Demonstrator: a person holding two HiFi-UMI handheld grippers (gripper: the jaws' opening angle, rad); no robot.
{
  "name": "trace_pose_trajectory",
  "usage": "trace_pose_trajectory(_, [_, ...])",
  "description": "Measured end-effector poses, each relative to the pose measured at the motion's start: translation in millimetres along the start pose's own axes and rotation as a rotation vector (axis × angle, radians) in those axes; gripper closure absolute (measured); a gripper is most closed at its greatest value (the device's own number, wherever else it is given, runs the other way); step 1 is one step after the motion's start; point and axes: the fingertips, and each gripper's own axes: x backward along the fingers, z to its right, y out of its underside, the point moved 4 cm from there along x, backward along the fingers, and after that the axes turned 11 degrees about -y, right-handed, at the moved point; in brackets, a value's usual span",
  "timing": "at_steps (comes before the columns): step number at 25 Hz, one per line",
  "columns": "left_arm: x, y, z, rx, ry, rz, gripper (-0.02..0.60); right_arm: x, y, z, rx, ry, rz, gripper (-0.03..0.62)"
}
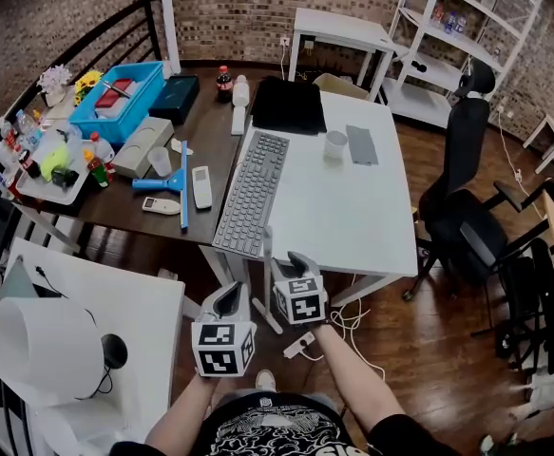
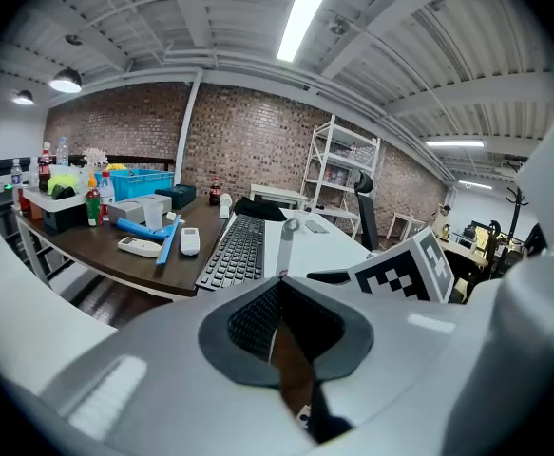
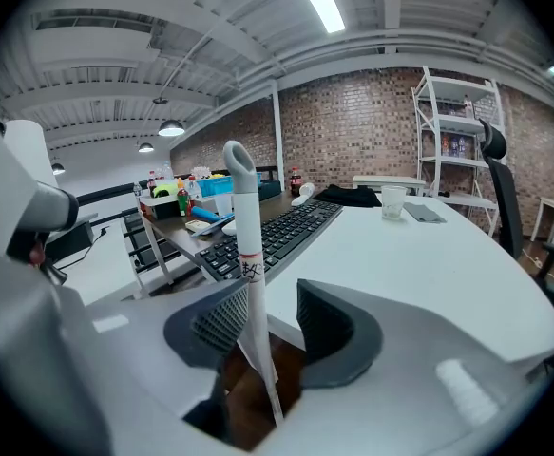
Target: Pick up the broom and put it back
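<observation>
1. while the right gripper (image 1: 288,266) (image 3: 272,302) is held just off the near edge of the white desk (image 1: 353,207), its jaws stand apart. the white broom handle (image 1: 268,255) (image 3: 246,226) rises between them.
2. in the right gripper view the handle sits close against one ribbed pad, with a clear gap to the other pad. it stands nearly upright, has a looped top end, and carries a small marked label partway up.
3. the left gripper (image 1: 231,297) (image 2: 278,297) is just left of the right one and a little nearer the person. its dark pads are drawn together with nothing between them.
4. in the left gripper view the broom handle (image 2: 285,247) shows beyond the pads, not inside them. the right gripper's marker cube is just to its right.
5. the handle's top reaches up beside the near end of the grey keyboard (image 1: 253,193) (image 3: 277,236). the keyboard lies along the left side of the white desk.
6. farther along the desk are a pale cup (image 1: 334,144) and a flat grey pad (image 1: 361,144).
7. the dark table (image 1: 129,207) to the left holds a blue long-handled tool (image 1: 181,183) and a white remote (image 1: 201,186) just right of it. a blue bin (image 1: 129,98) sits at its far side.
8. a black office chair (image 1: 462,198) stands on the wood floor (image 1: 448,350) to the right. white shelves (image 1: 457,36) stand against the far brick wall.
</observation>
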Motion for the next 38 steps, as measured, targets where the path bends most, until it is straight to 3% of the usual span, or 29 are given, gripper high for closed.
trace_pose_trajectory(10, [18.6,4.2,18.7,0.001,0.010,0.021,0.575,39.6,0.0,-13.3,0.009,0.005,0.044,0.453])
trace_pose_trajectory(22, [59.9,14.5,66.3,-0.010,0.024,0.063,0.575,128.2,-0.4,-35.8,0.030,0.000,0.133,0.455])
trace_pose_trajectory(31, [105.4,21.3,116.8,-0.024,0.042,0.117,0.575,210.4,4.9,-53.8,0.041,-0.003,0.218,0.495])
trace_pose_trajectory(38, [145.8,27.4,154.8,-0.044,0.052,0.167,0.575,276.2,8.2,-67.8,0.059,0.012,0.287,0.583])
